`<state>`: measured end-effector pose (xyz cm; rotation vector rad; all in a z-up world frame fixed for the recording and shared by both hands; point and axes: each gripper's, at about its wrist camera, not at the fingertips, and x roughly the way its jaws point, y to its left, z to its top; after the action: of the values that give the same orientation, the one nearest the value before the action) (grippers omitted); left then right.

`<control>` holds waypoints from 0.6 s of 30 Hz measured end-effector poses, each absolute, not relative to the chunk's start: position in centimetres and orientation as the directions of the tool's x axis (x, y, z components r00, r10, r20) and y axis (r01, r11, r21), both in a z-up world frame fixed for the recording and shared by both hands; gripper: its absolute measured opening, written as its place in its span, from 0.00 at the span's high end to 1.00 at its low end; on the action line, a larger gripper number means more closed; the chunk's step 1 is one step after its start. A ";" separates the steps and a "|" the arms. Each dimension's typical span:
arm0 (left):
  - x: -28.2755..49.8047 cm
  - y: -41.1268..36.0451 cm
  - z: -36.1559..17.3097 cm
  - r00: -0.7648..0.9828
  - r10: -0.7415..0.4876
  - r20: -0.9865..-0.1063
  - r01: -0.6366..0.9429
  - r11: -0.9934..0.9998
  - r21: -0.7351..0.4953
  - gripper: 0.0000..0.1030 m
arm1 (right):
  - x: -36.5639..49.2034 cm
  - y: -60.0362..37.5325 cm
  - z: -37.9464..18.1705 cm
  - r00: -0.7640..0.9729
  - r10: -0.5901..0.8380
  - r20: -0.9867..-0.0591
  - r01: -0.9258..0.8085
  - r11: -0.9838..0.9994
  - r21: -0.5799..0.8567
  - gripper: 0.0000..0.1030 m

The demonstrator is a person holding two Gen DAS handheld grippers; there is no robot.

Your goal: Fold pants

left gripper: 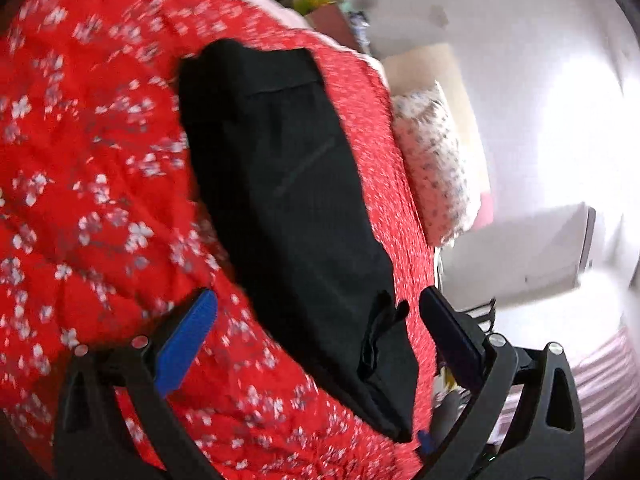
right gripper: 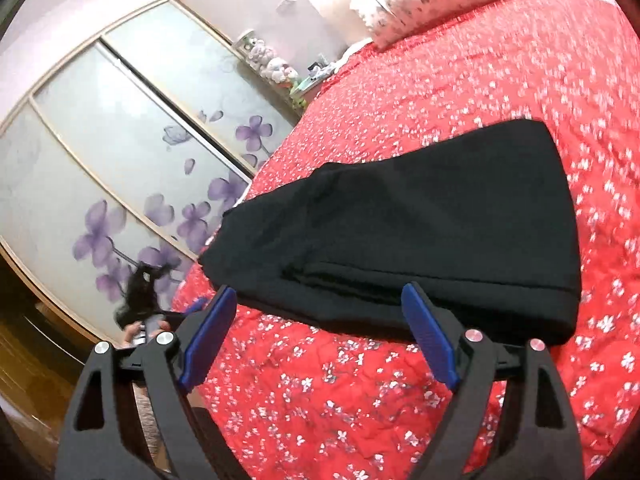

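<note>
Black pants [left gripper: 288, 208] lie folded lengthwise in a long strip on a red floral bedspread [left gripper: 92, 160]. In the left wrist view my left gripper [left gripper: 320, 312] is open, its blue-padded fingers straddling the near end of the strip without holding it. In the right wrist view the pants [right gripper: 420, 232] lie across the bedspread [right gripper: 400, 400], one end reaching the bed's left edge. My right gripper [right gripper: 320, 308] is open and empty just in front of the pants' near edge.
A flowered white pillow [left gripper: 436, 160] lies at the bed's head, also in the right wrist view [right gripper: 432, 0]. A wardrobe with purple-flower sliding doors [right gripper: 120, 168] stands beside the bed. A shelf with small toys [right gripper: 272, 64] is at the far corner.
</note>
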<state>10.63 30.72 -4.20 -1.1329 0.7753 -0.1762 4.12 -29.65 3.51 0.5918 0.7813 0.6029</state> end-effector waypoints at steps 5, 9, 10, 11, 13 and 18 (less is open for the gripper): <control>12.8 31.3 -4.0 0.734 -0.460 -0.500 -0.282 0.463 -0.840 0.03 | 3.7 -28.8 3.6 0.542 0.697 -0.470 -0.320 0.688 0.652 0.16; 14.1 32.5 -4.7 0.732 -0.425 -0.533 -0.355 0.430 -0.830 0.03 | 3.2 -28.3 3.3 0.520 0.698 -0.493 -0.341 0.698 0.629 0.16; 14.4 32.7 -4.7 0.731 -0.425 -0.534 -0.364 0.419 -0.832 0.03 | 3.1 -28.1 3.1 0.514 0.699 -0.498 -0.342 0.699 0.628 0.16; 14.9 33.0 -4.8 0.726 -0.425 -0.541 -0.372 0.418 -0.828 0.03 | 3.2 -27.9 2.9 0.508 0.697 -0.506 -0.339 0.702 0.627 0.16; 15.5 33.1 -4.7 0.717 -0.426 -0.552 -0.384 0.419 -0.823 0.03 | 3.3 -27.6 2.5 0.497 0.694 -0.521 -0.335 0.708 0.622 0.16; 15.7 33.0 -2.4 0.741 -0.451 -0.498 -0.272 0.476 -0.836 0.05 | 3.4 -27.5 1.9 0.483 0.693 -0.535 -0.331 0.710 0.621 0.16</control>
<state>15.68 32.97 -2.43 -1.0987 0.7669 -0.1230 3.45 -27.46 1.94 0.4745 0.8580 0.6525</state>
